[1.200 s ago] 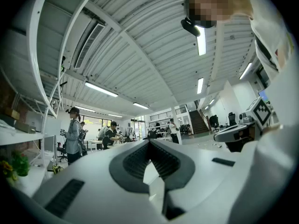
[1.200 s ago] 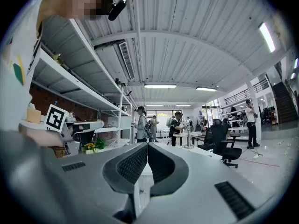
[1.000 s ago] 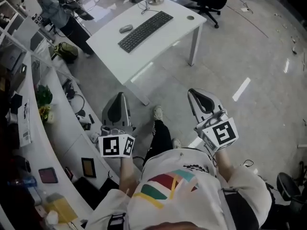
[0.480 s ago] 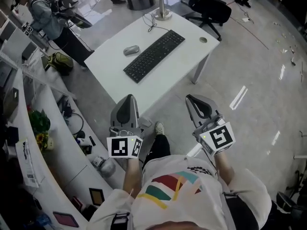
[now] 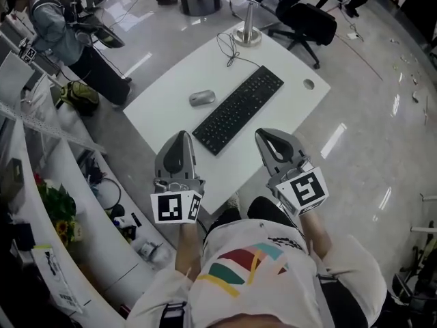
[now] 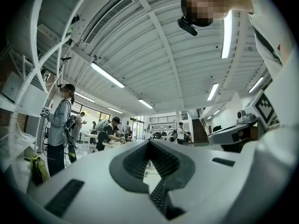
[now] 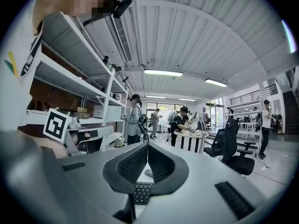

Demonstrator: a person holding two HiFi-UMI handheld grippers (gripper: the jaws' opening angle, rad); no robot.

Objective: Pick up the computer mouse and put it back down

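A grey computer mouse (image 5: 203, 98) lies on the white table (image 5: 171, 94), just left of a black keyboard (image 5: 239, 108). My left gripper (image 5: 181, 134) hovers over the table's near edge, short of the mouse, shut and empty. My right gripper (image 5: 262, 134) is level with it near the keyboard's right half, also shut with nothing held. In the right gripper view the shut tips (image 7: 147, 144) point along the table, with the mouse (image 7: 148, 173) and keyboard (image 7: 141, 192) seen below them. The left gripper view shows its shut tips (image 6: 149, 142) over the keyboard (image 6: 159, 195).
A lamp base (image 5: 248, 36) with a cable stands at the table's far end, and a round cable hole (image 5: 308, 84) is at its right. A black office chair (image 5: 311, 19) sits beyond. A person (image 5: 54, 26) stands far left by a cluttered curved counter (image 5: 61, 176).
The table has come much closer in the head view. Both grippers, earlier over bare floor, now reach over the table's near edge. Both stay shut.
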